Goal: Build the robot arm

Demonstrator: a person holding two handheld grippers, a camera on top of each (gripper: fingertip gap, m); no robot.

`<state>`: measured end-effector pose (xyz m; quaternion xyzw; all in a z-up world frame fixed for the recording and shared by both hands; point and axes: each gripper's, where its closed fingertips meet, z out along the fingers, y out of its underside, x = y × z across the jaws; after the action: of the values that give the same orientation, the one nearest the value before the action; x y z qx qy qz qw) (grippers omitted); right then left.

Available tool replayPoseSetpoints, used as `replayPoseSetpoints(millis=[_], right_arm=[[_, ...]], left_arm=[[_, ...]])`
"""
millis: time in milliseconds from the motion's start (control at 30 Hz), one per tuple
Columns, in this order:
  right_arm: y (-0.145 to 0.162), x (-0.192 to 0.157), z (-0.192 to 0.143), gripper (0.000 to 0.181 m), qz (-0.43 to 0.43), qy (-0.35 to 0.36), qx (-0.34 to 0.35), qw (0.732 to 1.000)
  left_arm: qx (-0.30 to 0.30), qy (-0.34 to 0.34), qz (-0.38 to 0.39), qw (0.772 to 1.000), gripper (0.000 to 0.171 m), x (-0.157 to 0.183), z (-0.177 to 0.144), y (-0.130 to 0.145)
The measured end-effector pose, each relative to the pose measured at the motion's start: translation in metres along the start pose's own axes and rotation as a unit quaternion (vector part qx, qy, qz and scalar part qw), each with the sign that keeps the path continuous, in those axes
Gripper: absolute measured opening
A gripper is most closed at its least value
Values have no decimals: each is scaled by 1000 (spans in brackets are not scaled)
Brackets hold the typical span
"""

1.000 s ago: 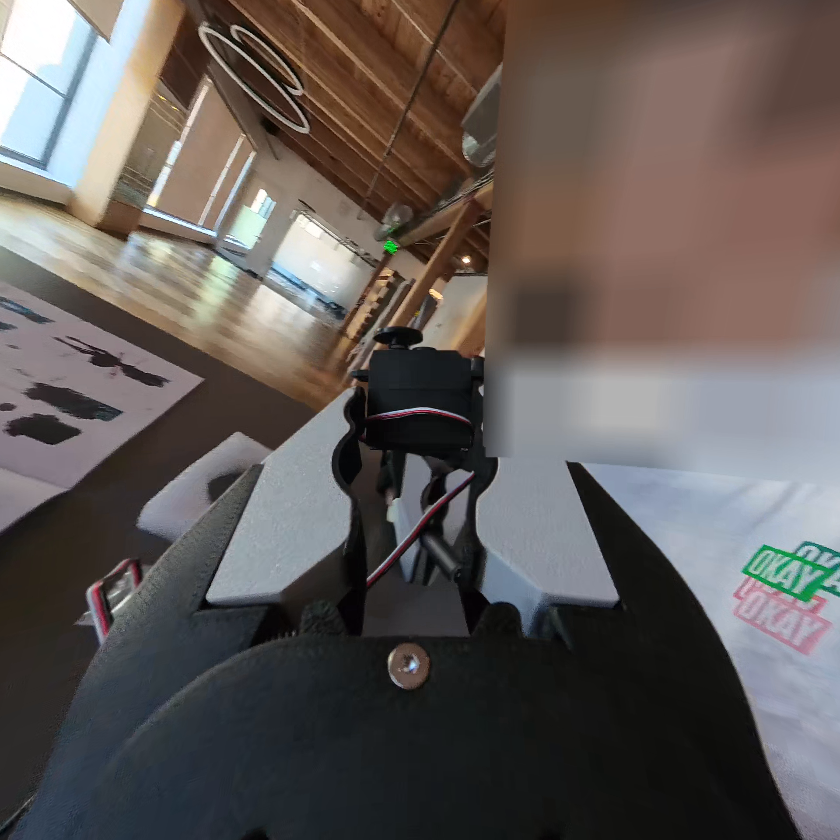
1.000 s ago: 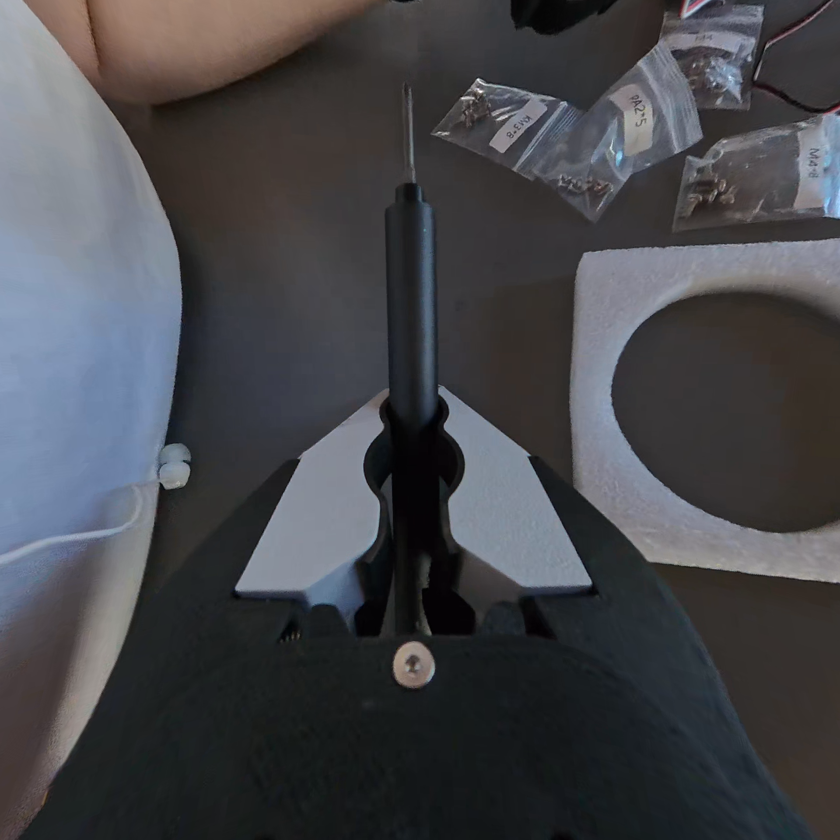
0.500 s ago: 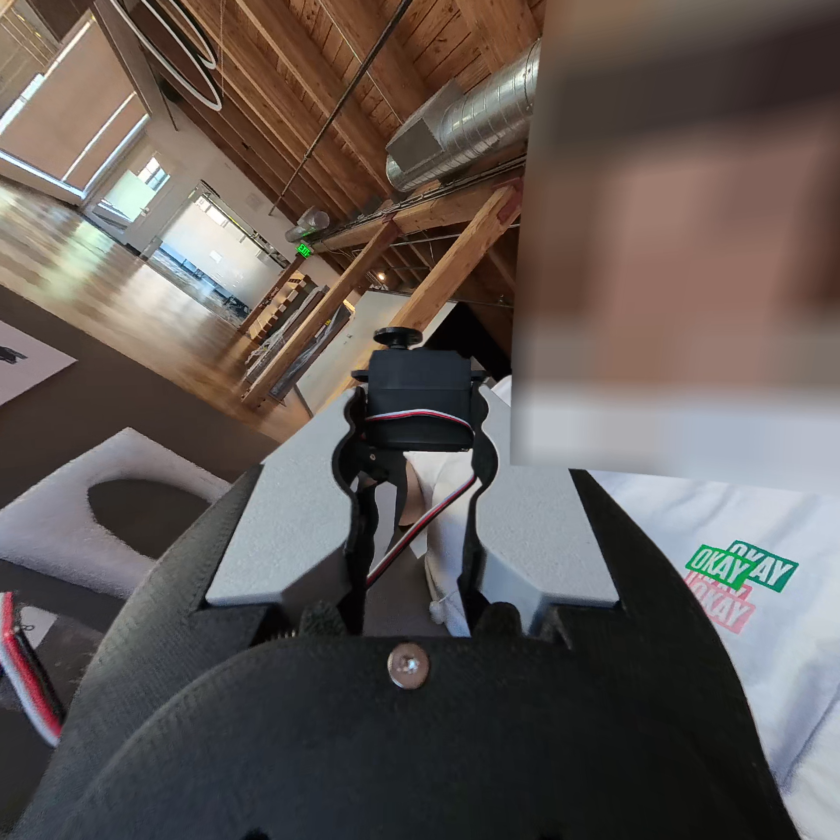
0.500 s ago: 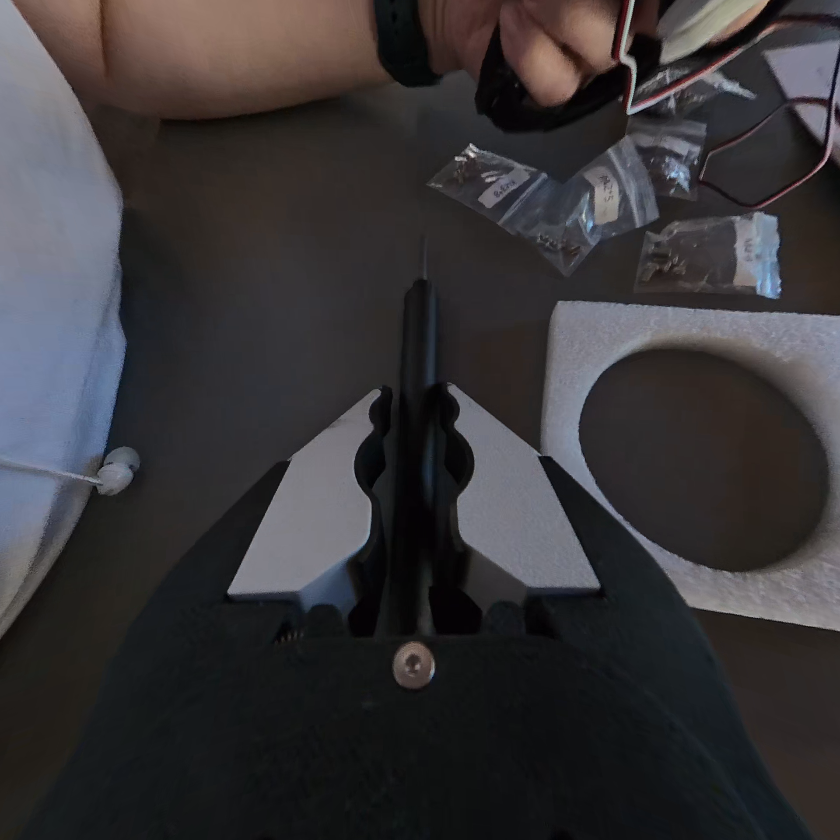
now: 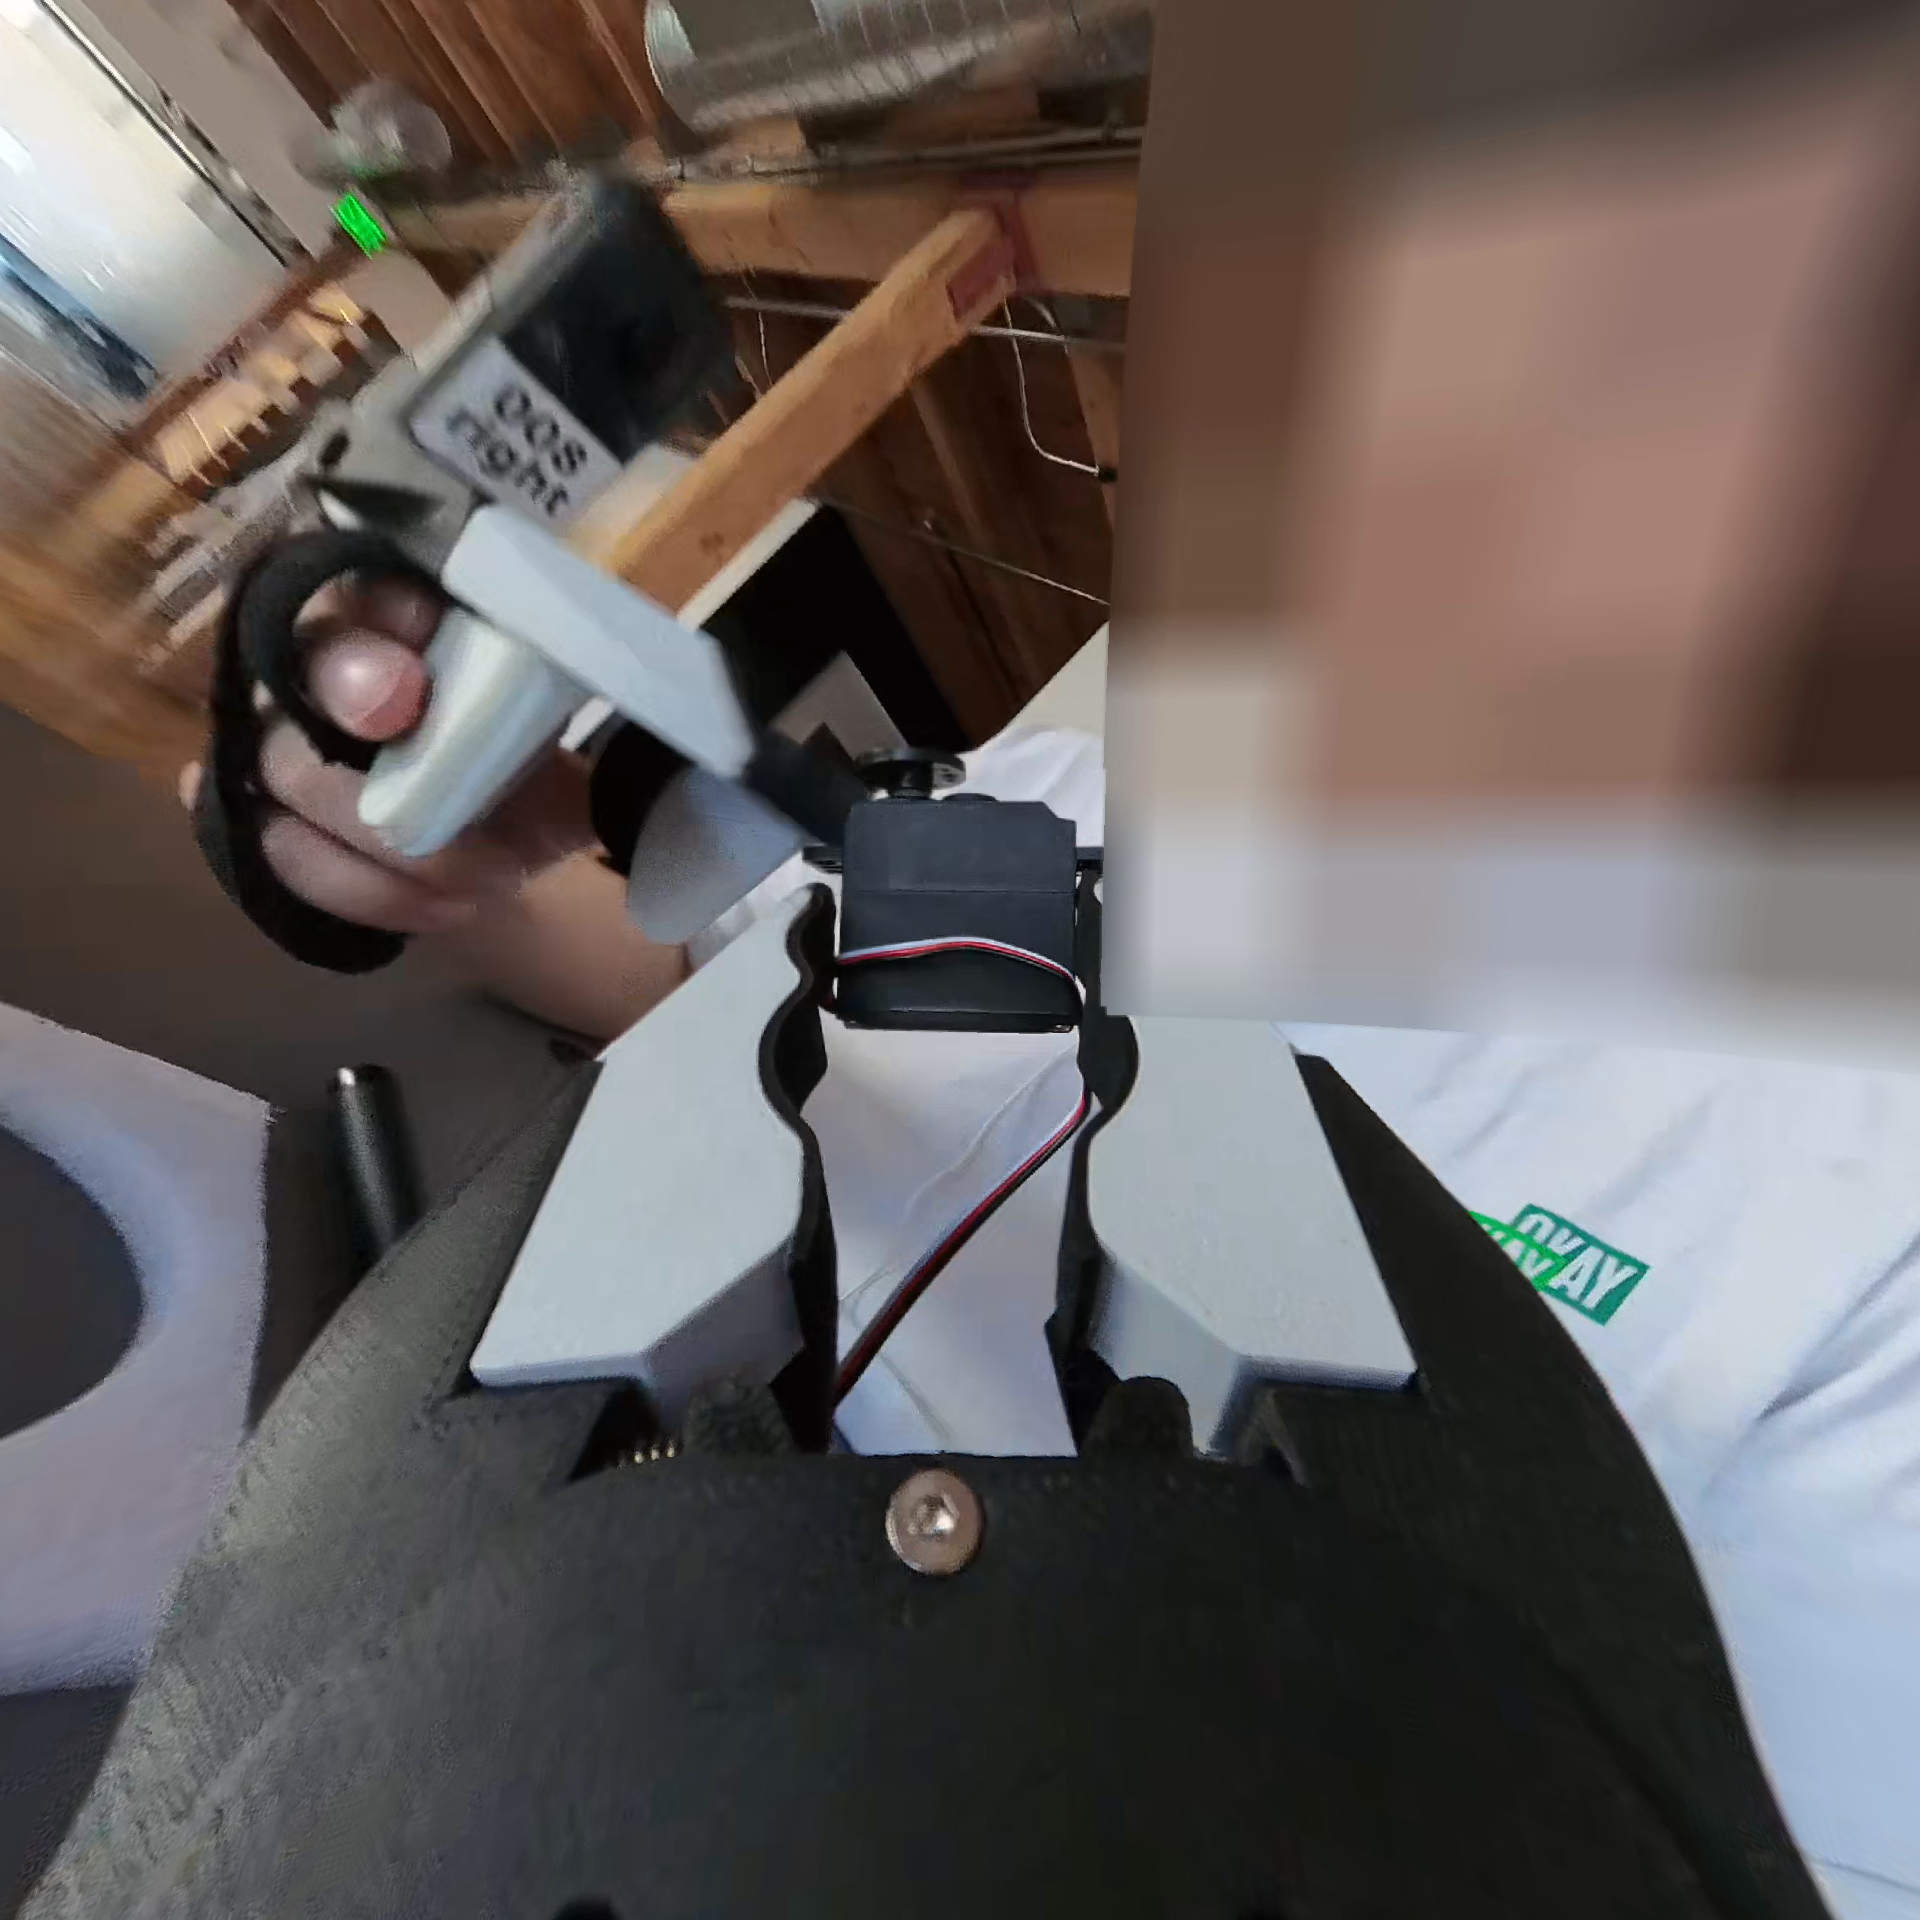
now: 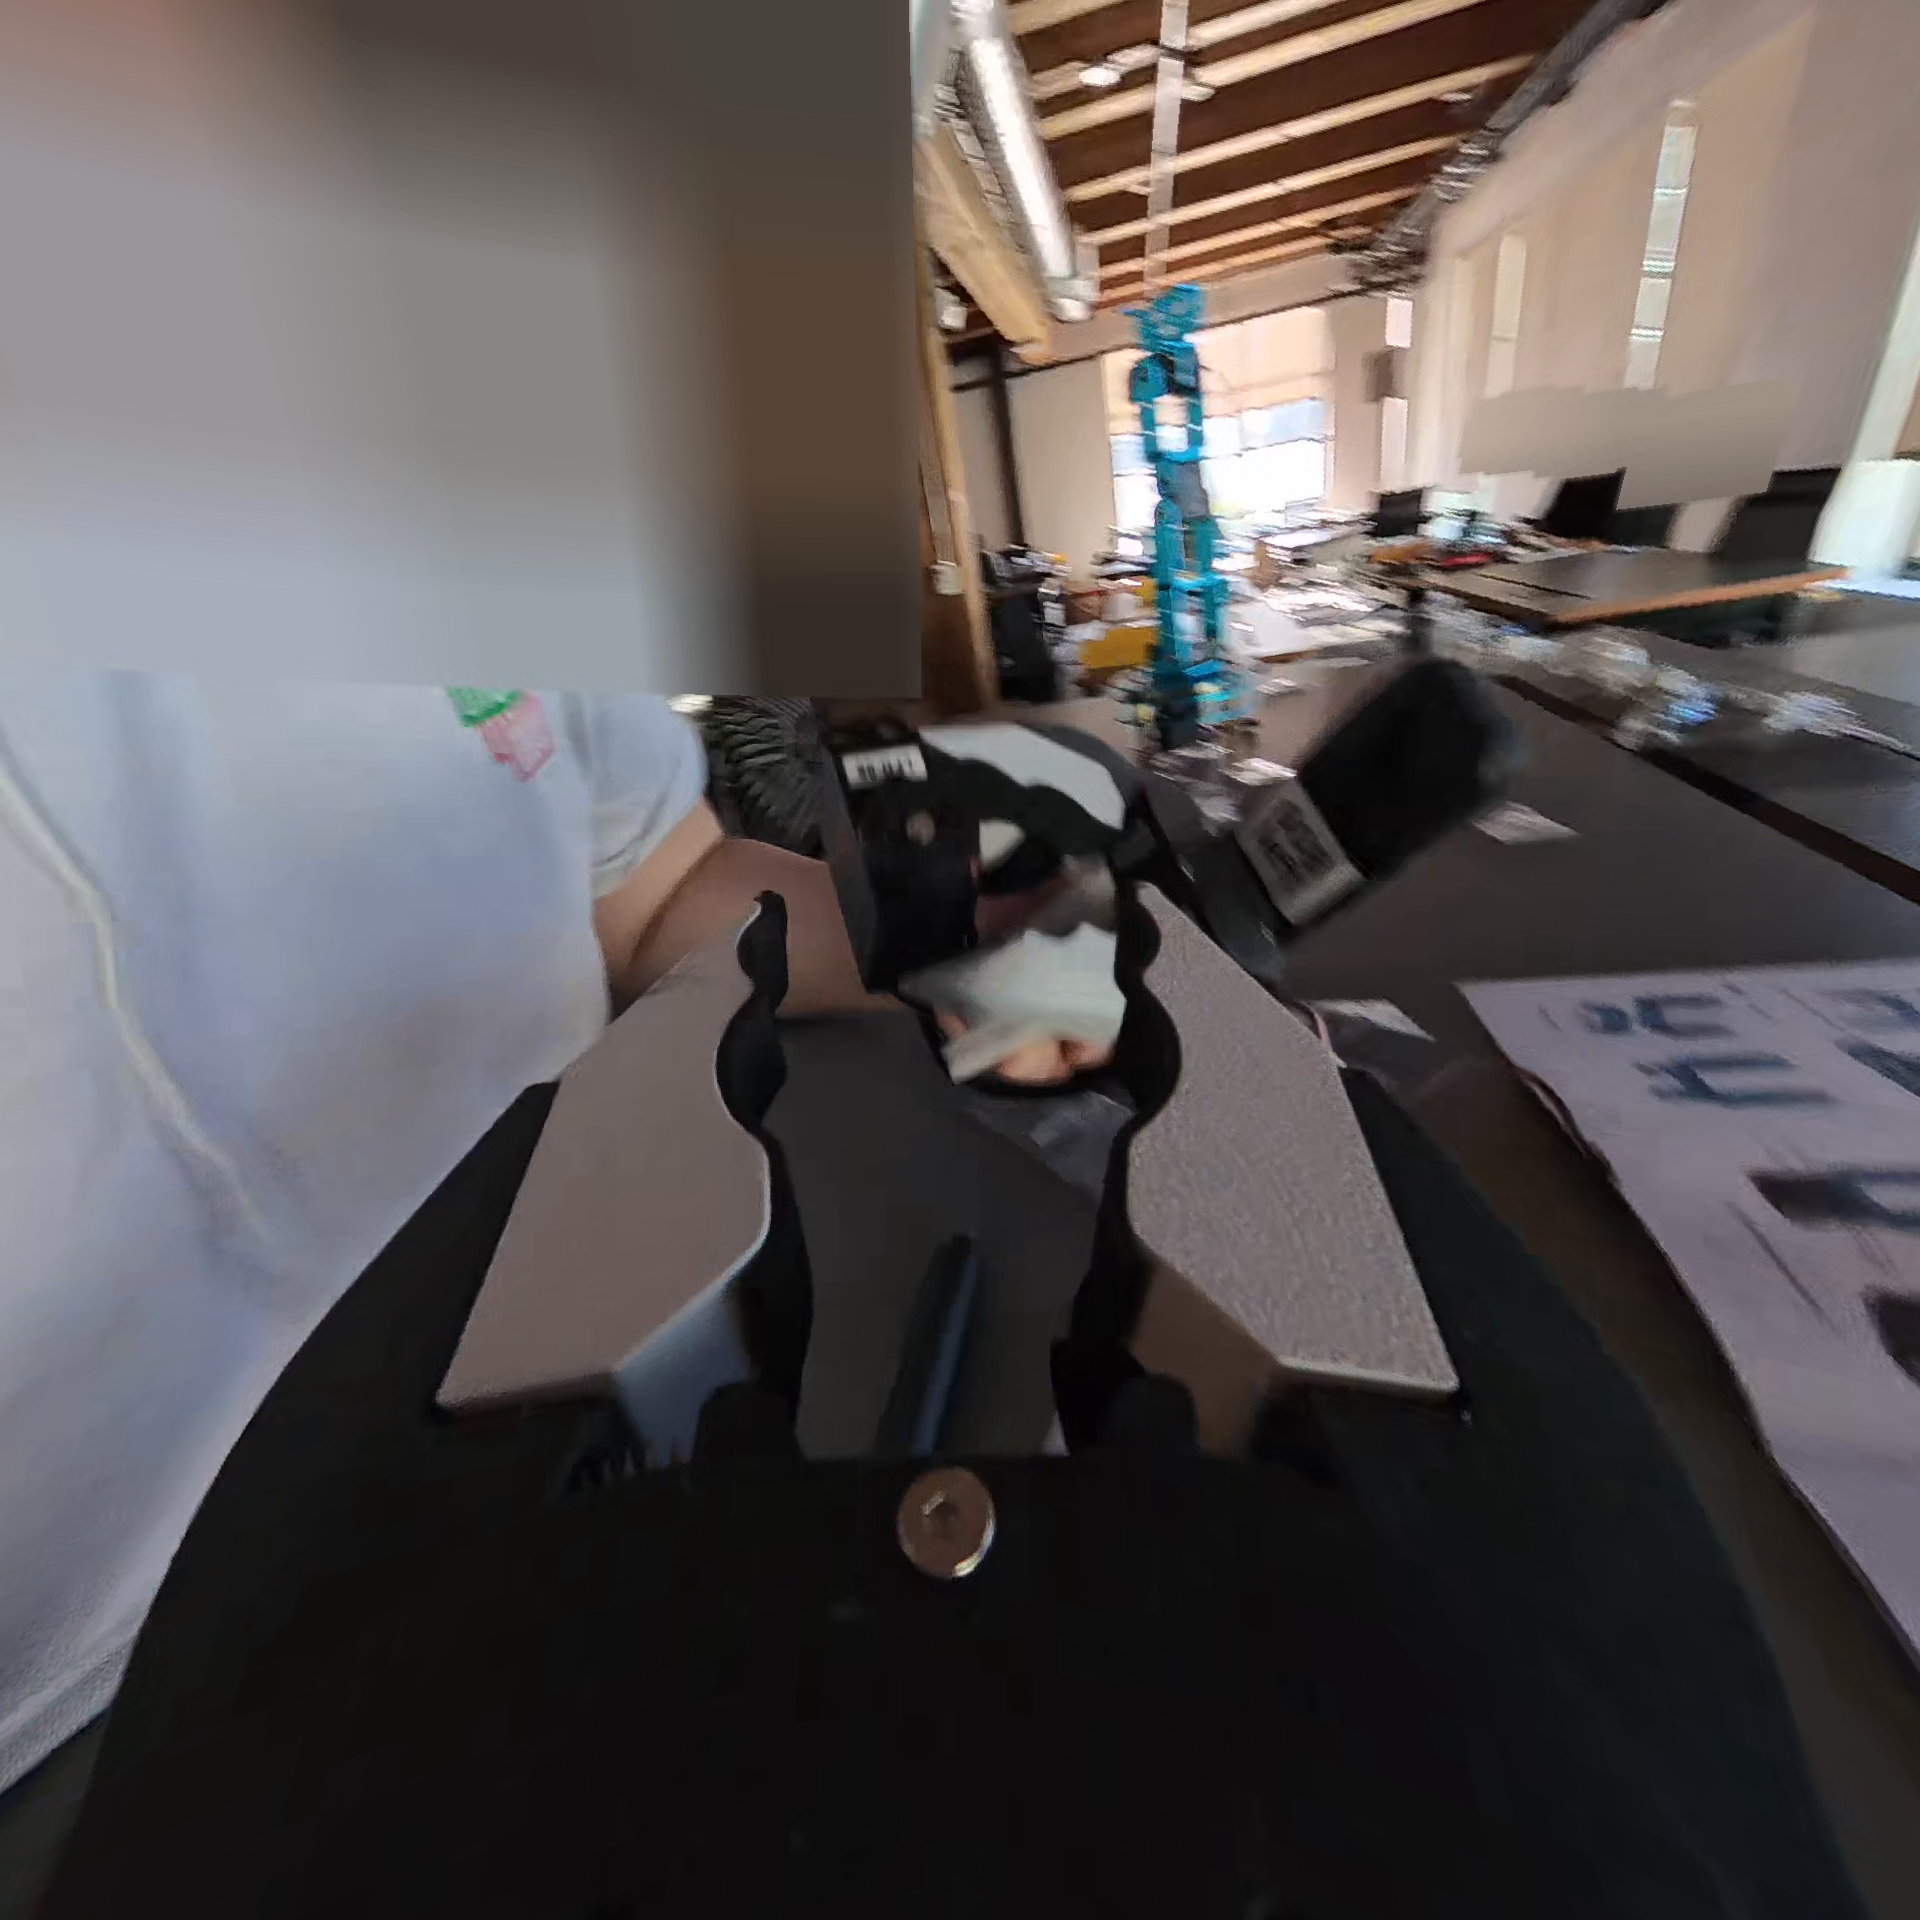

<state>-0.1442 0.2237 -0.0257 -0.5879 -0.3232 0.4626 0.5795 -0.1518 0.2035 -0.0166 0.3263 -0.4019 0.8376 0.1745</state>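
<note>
Dark tabletop (image 6: 1558,935), timber-ceilinged room. Left gripper (image 5: 951,997): jaws clamping black servo motor (image 5: 954,914) at tips. Right gripper (image 6: 951,956): jaws wide, empty; black screwdriver (image 6: 935,1340) lying below between them.

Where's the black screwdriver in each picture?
Left wrist view: the screwdriver lies at the left, beside the foam.
Right wrist view: the screwdriver shows low in the middle, blurred, under the open right gripper.
Shared landmark: the white shirt.
</note>
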Motion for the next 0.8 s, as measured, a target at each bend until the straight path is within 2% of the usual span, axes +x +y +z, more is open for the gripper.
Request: replayPoseSetpoints(millis=[100,133,200,267,333,467,567,667,733,800], right_arm=[[3,-20,13,48,24,-97,-11,995],[10,-22,16,35,25,-108,-28,993],[12,-25,16,23,22,-114,-22,993],[10,-22,13,23,38,-108,-14,993],[11,-16,10,21,56,-96,-5,994],[9,2,-4,21,86,-53,21,995],[20,26,-16,21,105,9,-5,994],[33,42,-20,21,142,51,-34,988],[50,51,-19,22,174,73,-74,979],[67,55,-18,22,186,90,-112,972]], left_arm=[[1,26,-37,999,45,-1,7,4],[2,37,-49,998,45,-1,8,5],[2,53,-78,996,45,0,10,7],[23,58,-97,993,48,-3,10,2],[40,38,-83,995,51,-9,8,-3],[34,-65,-36,997,58,-25,-8,-8],[16,-175,30,984,57,-37,-26,-12],[25,-300,141,943,55,-48,-47,-29],[9,-327,210,921,48,-45,-48,-32],[-37,-372,230,898,49,-58,-55,-24]])
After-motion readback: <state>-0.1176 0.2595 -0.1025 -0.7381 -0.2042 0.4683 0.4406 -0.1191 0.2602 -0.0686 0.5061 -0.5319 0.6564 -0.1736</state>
